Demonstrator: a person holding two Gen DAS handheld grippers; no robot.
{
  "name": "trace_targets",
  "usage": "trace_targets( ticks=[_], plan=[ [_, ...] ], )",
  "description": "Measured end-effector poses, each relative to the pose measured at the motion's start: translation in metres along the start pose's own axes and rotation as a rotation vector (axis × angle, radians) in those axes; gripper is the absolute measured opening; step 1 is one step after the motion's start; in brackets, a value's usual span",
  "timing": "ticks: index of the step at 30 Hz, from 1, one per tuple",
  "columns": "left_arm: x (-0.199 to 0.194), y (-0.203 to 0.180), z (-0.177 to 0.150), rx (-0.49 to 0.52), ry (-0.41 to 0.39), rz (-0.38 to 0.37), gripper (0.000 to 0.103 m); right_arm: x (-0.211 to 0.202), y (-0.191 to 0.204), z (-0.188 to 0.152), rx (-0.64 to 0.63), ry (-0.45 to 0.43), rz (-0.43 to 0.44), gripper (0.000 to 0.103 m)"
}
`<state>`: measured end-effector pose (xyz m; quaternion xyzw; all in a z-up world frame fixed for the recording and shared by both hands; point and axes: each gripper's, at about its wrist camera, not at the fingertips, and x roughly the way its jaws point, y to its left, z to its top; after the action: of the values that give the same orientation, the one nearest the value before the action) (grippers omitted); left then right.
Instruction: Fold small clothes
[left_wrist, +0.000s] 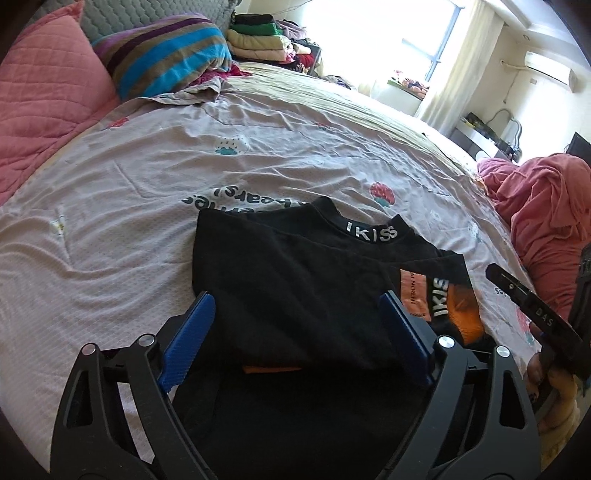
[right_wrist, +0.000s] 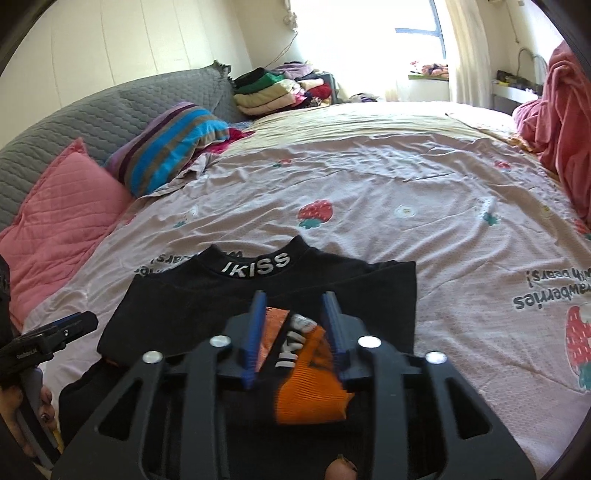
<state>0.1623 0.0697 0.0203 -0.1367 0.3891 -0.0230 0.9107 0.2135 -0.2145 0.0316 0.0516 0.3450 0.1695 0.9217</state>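
A black top (left_wrist: 295, 280) with a white "IKISS" collar lies partly folded on the bed sheet (left_wrist: 147, 177). Its sleeve with the orange cuff (right_wrist: 314, 384) is laid across the body. My left gripper (left_wrist: 299, 317) hovers open and wide over the top's near left part, with only flat cloth under its blue pads. My right gripper (right_wrist: 295, 328) stands partly open over the orange cuff, which lies between the fingers (right_wrist: 255, 332) without being pinched. In the right wrist view the black top (right_wrist: 258, 295) lies flat with its collar pointing away.
A pink pillow (left_wrist: 48, 110) and a striped pillow (left_wrist: 166, 55) lie at the left. Stacked folded clothes (right_wrist: 269, 92) sit at the far end near the window. A pink blanket heap (left_wrist: 546, 221) is at the right. A hand (left_wrist: 554, 387) holds the right gripper.
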Motion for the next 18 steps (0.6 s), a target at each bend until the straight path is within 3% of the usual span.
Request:
trace_targets(
  ticks=[3,7,9,12,18],
  plan=[
    [0.007,-0.004,0.002,0.014,0.009,-0.002,0.081,0.001,0.001,-0.002,-0.005,0.009,0.021,0.035],
    [0.024,-0.005,0.001,0.021,0.060,-0.041,0.061,0.010,0.017,-0.007,-0.059,0.052,0.039,0.038],
    [0.036,-0.001,-0.004,0.007,0.106,-0.070,0.058,0.013,0.027,-0.010,-0.094,0.071,0.059,0.042],
    [0.052,0.009,-0.017,-0.010,0.167,-0.048,0.056,0.016,0.042,-0.015,-0.134,0.093,0.102,0.050],
    [0.050,0.016,-0.027,-0.008,0.160,-0.061,0.053,0.028,0.067,-0.023,-0.219,0.139,0.136,0.063]
  ],
)
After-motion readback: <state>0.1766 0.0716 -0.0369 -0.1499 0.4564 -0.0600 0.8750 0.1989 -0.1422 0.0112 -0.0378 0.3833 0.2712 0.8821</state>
